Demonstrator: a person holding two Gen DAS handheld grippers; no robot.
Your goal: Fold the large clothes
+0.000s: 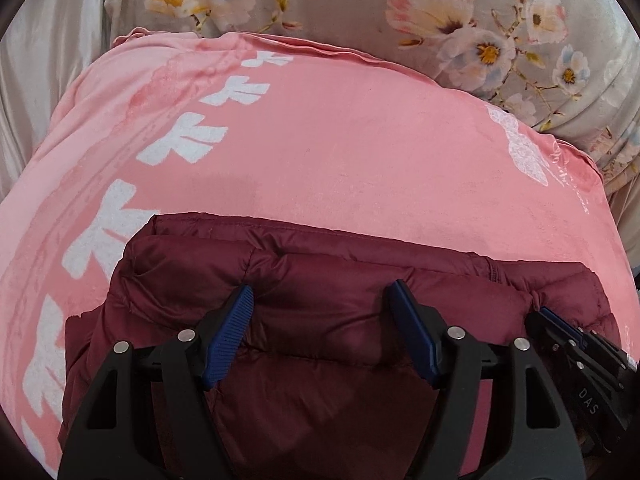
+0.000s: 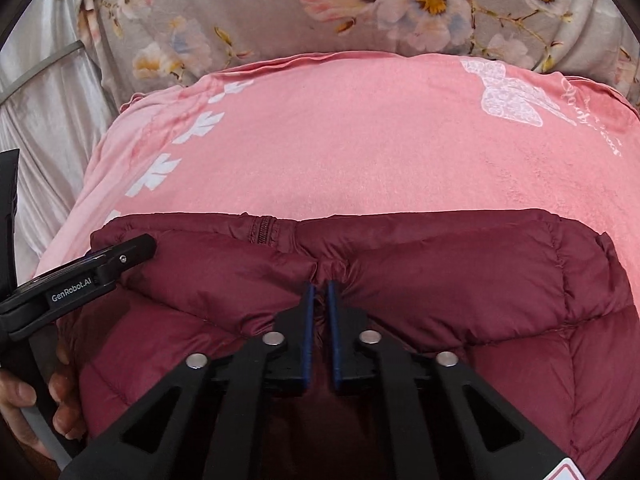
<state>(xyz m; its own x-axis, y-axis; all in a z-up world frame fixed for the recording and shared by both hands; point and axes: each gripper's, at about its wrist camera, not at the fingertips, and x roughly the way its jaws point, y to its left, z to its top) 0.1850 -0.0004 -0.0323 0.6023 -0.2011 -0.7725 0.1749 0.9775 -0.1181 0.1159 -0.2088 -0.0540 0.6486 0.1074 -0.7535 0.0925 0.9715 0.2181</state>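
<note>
The maroon puffer jacket (image 1: 340,320) lay folded at six o'clock on the pink blanket (image 1: 340,140). The left gripper (image 1: 320,292) stood wide above it, gripping nothing. The right gripper (image 2: 319,292), at its three o'clock, pinched jacket fabric.

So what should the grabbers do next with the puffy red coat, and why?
Probably close the left gripper on the maroon jacket. Its jaws stand open over the puffy fabric with nothing pinched, while the right gripper is already shut on a bunch of the jacket near the zipper. With both holding, the jacket could be lifted over the pink blanket for a fold.
</note>
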